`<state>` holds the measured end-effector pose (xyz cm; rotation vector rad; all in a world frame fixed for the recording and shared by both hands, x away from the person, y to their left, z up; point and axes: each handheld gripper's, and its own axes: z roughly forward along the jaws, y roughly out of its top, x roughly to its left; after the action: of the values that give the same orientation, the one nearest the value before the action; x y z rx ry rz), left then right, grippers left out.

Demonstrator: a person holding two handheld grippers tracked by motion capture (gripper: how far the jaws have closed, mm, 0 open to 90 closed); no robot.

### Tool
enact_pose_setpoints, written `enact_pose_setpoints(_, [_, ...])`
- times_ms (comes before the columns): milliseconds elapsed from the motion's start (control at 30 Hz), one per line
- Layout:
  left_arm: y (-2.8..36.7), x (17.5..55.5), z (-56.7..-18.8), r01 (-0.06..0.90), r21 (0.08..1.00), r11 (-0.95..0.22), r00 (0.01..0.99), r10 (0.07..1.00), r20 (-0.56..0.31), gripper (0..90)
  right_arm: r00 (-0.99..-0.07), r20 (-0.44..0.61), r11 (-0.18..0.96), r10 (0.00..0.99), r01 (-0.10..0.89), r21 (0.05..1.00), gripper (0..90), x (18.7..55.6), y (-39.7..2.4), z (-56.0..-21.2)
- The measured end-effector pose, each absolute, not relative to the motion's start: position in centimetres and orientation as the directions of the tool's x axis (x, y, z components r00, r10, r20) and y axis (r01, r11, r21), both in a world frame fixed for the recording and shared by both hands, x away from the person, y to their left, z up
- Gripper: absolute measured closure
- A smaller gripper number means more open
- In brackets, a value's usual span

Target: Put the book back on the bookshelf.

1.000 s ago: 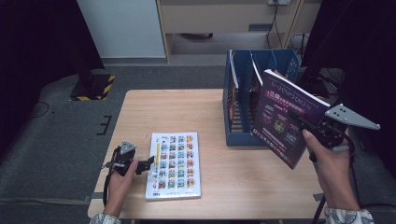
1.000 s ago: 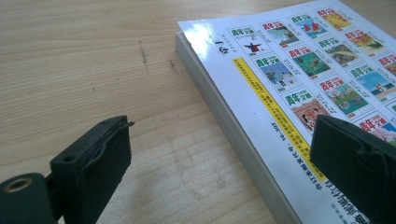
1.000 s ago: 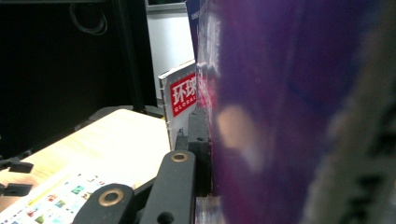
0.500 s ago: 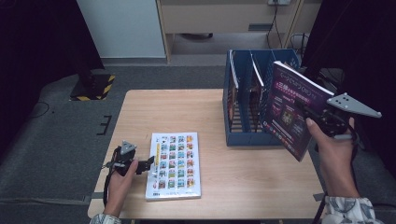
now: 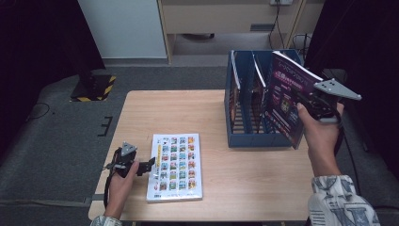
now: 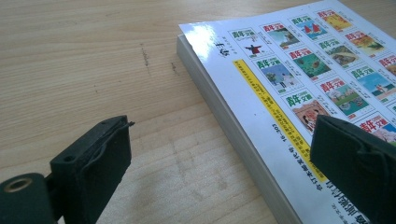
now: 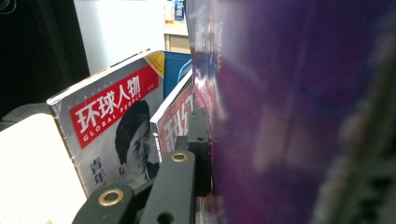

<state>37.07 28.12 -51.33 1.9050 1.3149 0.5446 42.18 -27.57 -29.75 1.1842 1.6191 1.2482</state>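
A purple magazine (image 5: 286, 102) is held upright and tilted at the right end of a blue file rack (image 5: 249, 137), with my right gripper (image 5: 314, 104) shut on its edge. Close up in the right gripper view, the purple magazine (image 7: 299, 121) presses against a black pad (image 7: 200, 149). A white book with rows of small cover pictures (image 5: 175, 165) lies flat on the table. My left gripper (image 5: 143, 165) rests open at its left edge. In the left gripper view one of the jaws stands over the table and the other over the white book (image 6: 299, 88).
The wooden table (image 5: 174, 113) has the blue rack at its back right, holding magazines (image 7: 116, 126) in its left slots. Grey carpet, a white cabinet and dark curtains surround the table.
My right hand has carried the purple magazine rightward and a little up, turning it more upright against the rack's right end. The left gripper and white book have not moved.
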Motion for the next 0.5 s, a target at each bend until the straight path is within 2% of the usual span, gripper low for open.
enact_pose_setpoints(500, [28.1, 37.1, -51.4, 0.606, 0.772, -0.194, 0.38, 0.922, -0.067, 4.8, -0.23, 0.029, 0.024, 0.973, 0.222, 0.975, 82.4, 45.8, -26.9, -30.3])
